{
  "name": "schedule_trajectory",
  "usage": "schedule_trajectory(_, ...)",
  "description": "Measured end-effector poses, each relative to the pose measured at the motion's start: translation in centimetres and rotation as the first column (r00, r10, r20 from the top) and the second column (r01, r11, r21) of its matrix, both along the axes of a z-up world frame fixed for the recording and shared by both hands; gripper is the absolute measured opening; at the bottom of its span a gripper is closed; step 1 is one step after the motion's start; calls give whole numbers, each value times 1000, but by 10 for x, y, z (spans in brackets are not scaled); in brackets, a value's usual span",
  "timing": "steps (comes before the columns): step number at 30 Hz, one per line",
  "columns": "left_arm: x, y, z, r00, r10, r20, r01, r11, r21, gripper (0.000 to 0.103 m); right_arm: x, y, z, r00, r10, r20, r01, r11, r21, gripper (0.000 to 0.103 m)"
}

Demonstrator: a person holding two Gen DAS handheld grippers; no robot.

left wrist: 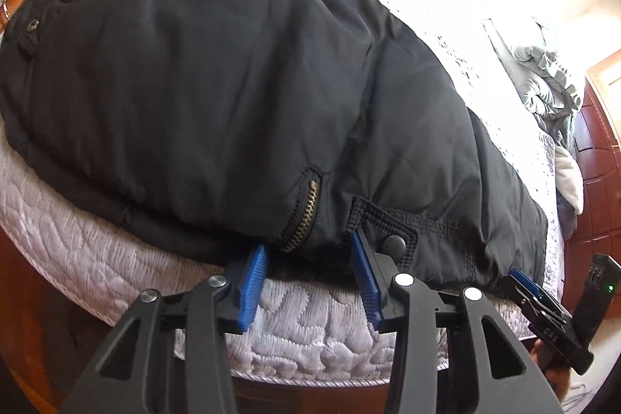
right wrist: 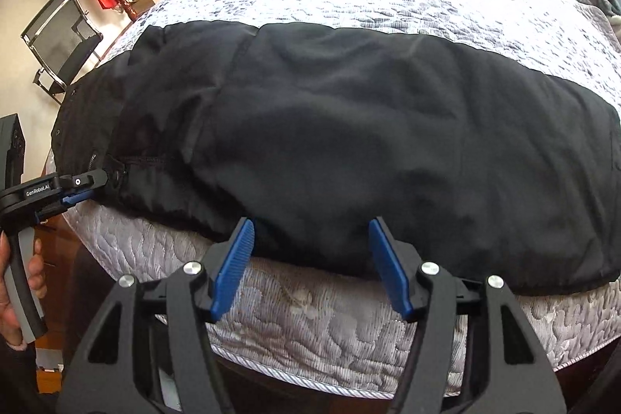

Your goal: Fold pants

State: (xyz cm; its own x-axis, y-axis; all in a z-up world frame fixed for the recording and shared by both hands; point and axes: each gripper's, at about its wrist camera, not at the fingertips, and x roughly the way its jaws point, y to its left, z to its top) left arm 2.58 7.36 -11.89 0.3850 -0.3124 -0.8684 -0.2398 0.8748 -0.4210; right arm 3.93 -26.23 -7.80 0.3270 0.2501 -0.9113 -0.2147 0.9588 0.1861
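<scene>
since both grippers sit at the near hem of the black cargo pants point(left wrist: 217, 96), which lie lengthwise along the near edge of the quilted mattress point(left wrist: 310, 328), the likeliest fault is a shallow bite. the left gripper point(left wrist: 310, 282) has its blue pads apart beside the brass zipper point(left wrist: 306, 212) and snap button point(left wrist: 394, 243), with cloth just at their tips and not yet pinched; if it closes on only the top layer, or catches the zipper, the lower layer could stay behind as the fold lifts. the right gripper point(right wrist: 310, 266) also stands open, straddling the plain leg edge. the left wrist view alone shows the zipper, snap and waistband rivets; the right wrist view alone shows the far leg end and the hand point(right wrist: 19, 282) holding the left tool.
</scene>
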Motion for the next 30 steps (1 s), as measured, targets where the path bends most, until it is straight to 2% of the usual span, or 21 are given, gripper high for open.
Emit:
schedule_trajectory(2, 6, 1, -1, 1000, 12, -8, -12, 1000, -14, 42, 0, 1, -2, 1000, -1, -6, 1, 1000, 2, 62)
schedule_trajectory(10, -12, -7, -1, 999, 46, 18, -47, 999, 25, 20, 1, 1, -4, 1000, 0, -8, 1, 1000, 5, 62)
schedule_trajectory(14, -16, -6, 0, 998, 54, 29, -54, 998, 13, 17, 3, -2, -5, 1000, -7, -12, 7, 1000, 11, 63)
schedule_trajectory(15, -16, -5, 1, 998, 51, 24, -51, 998, 20, 19, 3, -3, -5, 1000, -8, -15, 9, 1000, 17, 64)
schedule_trajectory(17, -20, -3, 6, 998, 65, 15, -65, 996, 54, 34, 3, -5, -4, 1000, -9, -18, 10, 999, 33, 65)
schedule_trajectory(19, -25, 2, 11, 995, 102, -1, -102, 990, 96, 81, 2, -6, -3, 1000, -7, -20, 8, 999, 35, 66)
schedule_trajectory(20, -28, 5, 14, 992, 125, -1, -124, 985, 118, 86, 1, -7, -4, 1000, -6, -21, 7, 999, 34, 66)
schedule_trajectory(22, -32, 11, 17, 992, 125, 19, -127, 986, 105, 87, -1, -7, -6, 1000, -3, -24, 4, 1000, 29, 66)
schedule_trajectory(27, -21, 29, 2, 991, 127, -40, -124, 990, 74, 87, -3, -2, -8, 1000, 7, -17, -7, 1000, 2, 68)
schedule_trajectory(30, -14, 40, -3, 987, 157, -29, -156, 987, 38, 88, -4, 0, -8, 1000, 21, -13, -21, 1000, -3, 69)
